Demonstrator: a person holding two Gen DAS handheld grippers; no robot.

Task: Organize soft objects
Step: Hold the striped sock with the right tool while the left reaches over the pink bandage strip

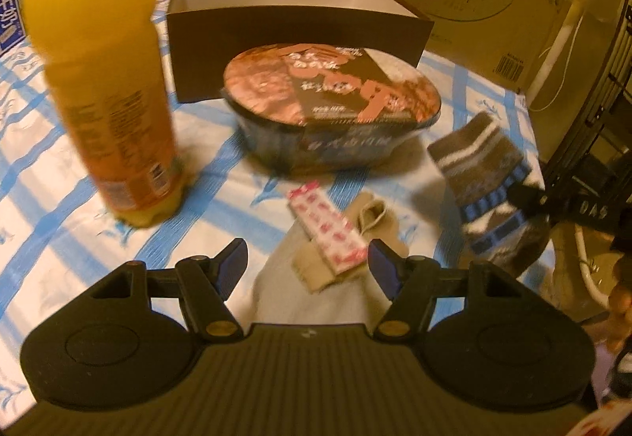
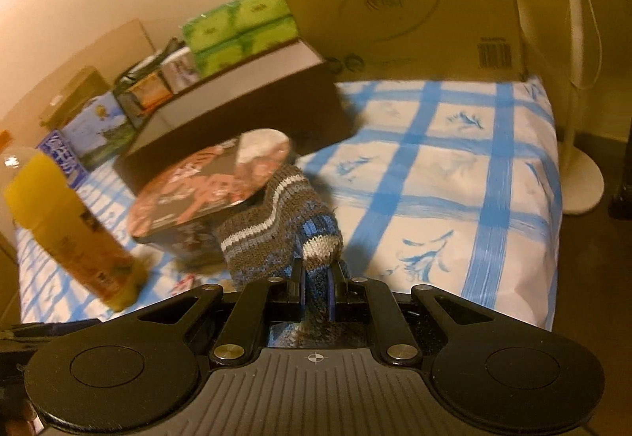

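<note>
The right tongs are pinching a striped brown, white and blue sock, holding it up just beside a sealed instant noodle bowl. The left tongs are standing wide apart with nothing between them, hovering over a folded beige sock that is lying on the desk, which is covered in a blue-checked white cloth. A pink-patterned white packet is resting across the beige sock. An orange drink bottle is standing to the left, and an open brown box is sitting behind the bowl.
</note>
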